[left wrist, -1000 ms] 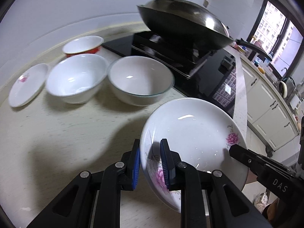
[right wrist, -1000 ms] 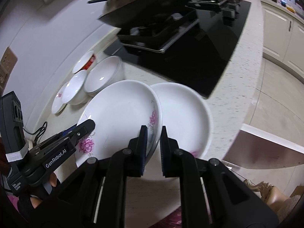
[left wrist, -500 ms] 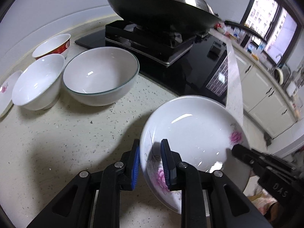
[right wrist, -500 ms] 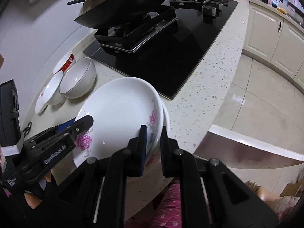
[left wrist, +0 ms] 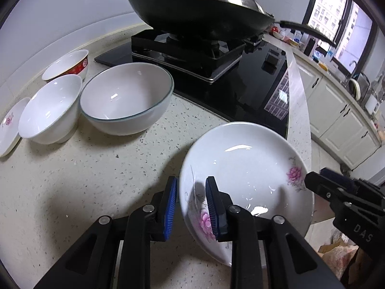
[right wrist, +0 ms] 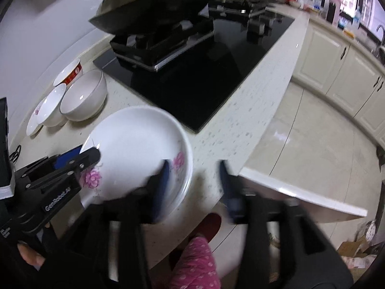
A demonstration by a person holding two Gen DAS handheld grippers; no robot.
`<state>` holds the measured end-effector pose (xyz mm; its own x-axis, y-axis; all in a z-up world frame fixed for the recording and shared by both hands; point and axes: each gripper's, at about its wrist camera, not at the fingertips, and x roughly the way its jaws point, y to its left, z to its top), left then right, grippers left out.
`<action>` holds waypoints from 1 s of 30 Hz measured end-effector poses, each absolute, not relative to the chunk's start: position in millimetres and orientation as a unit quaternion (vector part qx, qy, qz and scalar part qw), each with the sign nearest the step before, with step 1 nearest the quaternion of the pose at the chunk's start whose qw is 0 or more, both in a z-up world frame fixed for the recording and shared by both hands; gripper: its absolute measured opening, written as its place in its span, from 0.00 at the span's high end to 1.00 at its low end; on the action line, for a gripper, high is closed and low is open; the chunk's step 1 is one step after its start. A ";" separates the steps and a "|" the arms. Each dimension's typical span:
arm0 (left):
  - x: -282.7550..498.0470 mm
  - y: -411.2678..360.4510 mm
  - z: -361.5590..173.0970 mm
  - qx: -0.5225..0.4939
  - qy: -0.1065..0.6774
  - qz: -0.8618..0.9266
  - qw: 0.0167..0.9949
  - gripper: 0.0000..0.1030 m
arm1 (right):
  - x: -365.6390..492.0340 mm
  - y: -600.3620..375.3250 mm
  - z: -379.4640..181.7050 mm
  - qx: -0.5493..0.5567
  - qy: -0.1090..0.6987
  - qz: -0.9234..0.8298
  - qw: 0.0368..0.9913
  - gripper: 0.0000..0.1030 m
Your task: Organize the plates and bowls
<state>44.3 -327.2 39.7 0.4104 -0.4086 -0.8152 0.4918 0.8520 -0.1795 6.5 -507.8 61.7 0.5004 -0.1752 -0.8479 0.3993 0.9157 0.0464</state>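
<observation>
A white plate with pink flowers (left wrist: pixel 247 168) lies on top of a second plate by the counter's front edge; both show in the right wrist view (right wrist: pixel 137 149). My left gripper (left wrist: pixel 191 207) has opened a little around the plate's near rim, with its pads (left wrist: pixel 170 207) on either side. My right gripper (right wrist: pixel 193 185) is wide open at the plate's right rim, blurred by motion. A large white bowl (left wrist: pixel 125 98), a smaller white bowl (left wrist: pixel 49 113), a red-patterned bowl (left wrist: pixel 67 65) and a small flowered saucer (left wrist: pixel 8 127) stand at the left.
A black wok (left wrist: pixel 199 16) sits on the gas hob (left wrist: pixel 216 72) behind the bowls. The counter edge (right wrist: pixel 276 110) drops to the kitchen floor on the right. White cabinets (left wrist: pixel 341 118) line the far side.
My right gripper has opened and let go of the flowered plate, which now rests squarely on the plate beneath. My left gripper's jaws have widened slightly.
</observation>
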 end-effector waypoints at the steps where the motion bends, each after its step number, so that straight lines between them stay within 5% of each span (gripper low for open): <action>1: 43.9 -324.2 41.1 0.038 0.471 -0.267 0.840 0.69 | 5.2 -508.4 65.1 0.120 0.464 -0.166 0.862 0.45; 10: 40.4 -267.8 48.0 -0.022 0.475 -0.227 0.850 0.41 | 10.7 -481.6 78.1 0.124 0.446 -0.128 0.877 0.45; 30: 14.2 -71.5 12.6 -0.125 0.515 -0.044 0.847 0.34 | 43.0 -311.7 38.8 0.067 0.513 0.098 0.850 0.45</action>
